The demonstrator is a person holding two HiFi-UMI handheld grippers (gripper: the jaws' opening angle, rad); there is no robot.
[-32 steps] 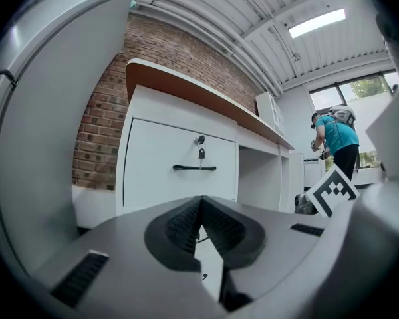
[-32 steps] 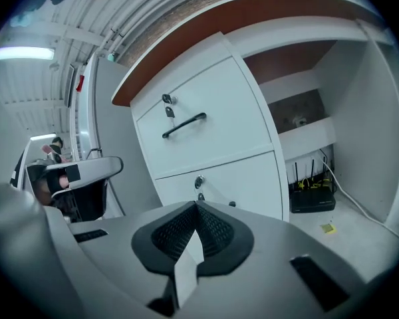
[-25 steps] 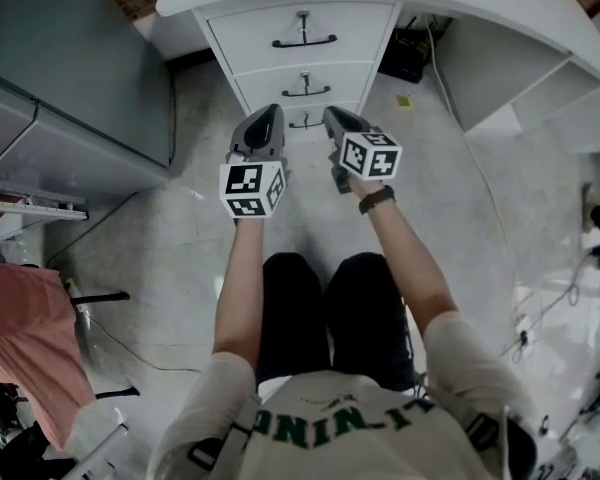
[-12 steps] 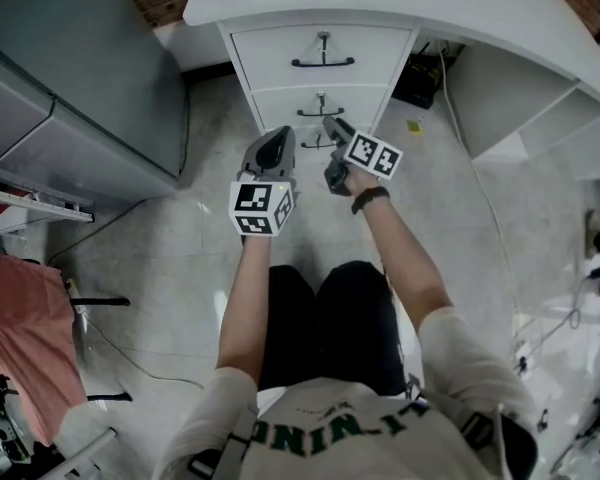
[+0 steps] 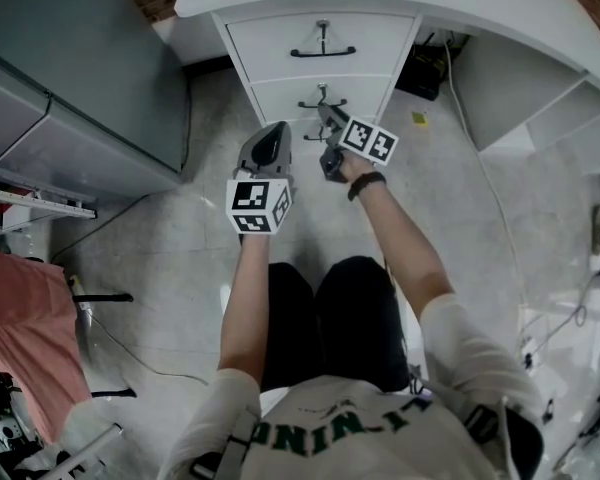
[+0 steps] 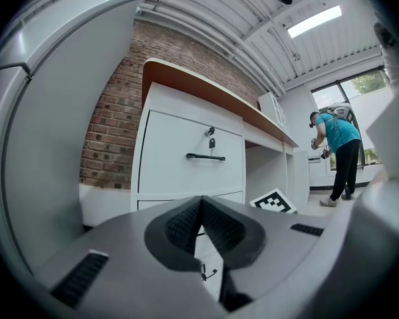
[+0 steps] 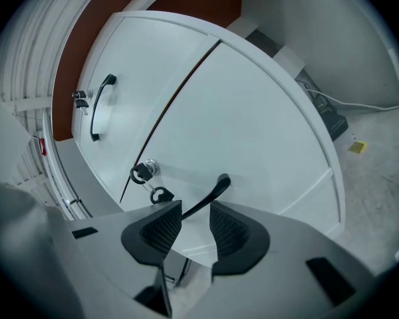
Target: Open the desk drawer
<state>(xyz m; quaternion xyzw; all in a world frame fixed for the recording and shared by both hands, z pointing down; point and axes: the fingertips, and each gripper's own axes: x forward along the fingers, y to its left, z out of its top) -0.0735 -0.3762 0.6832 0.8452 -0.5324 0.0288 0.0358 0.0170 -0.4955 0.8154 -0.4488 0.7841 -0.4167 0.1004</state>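
Far left, near the floor, a pink cloth (image 5: 20, 338) hangs over a metal rack. Beside it, a tall grey cabinet (image 5: 80, 68) stands against the brick wall (image 6: 113, 111). A strip of bare floor lies between the cabinet and the white desk (image 5: 500, 8). The desk's drawers are stacked one above another, all shut. The top drawer (image 5: 270, 38) has a black bar handle with a key in the lock above it. The middle drawer (image 5: 280, 96) below has the same fittings. Its key (image 7: 143, 172) and dangling ring sit just beside the handle (image 7: 211, 193), close to the right gripper's left pad.

To the right, in the knee space under the desk, there is a black box (image 5: 427, 68) with a pale cable (image 5: 470, 138) trailing over the floor. A small yellow scrap (image 5: 418, 118) lies near it. Far off by a window, a person in a teal shirt (image 6: 336, 145) stands working.

Both forearms reach forward over dark-trousered knees. The left gripper (image 6: 201, 201) is held level, back from the drawers, its pads clenched together on nothing. The right gripper (image 7: 195, 208), rolled onto its side and dipped a little, is up at the middle drawer. Its jaws have just been opening and stand released, with the handle's black bar running between the pads, which do not press on it. A dark wristband (image 5: 365, 184) circles the right wrist.
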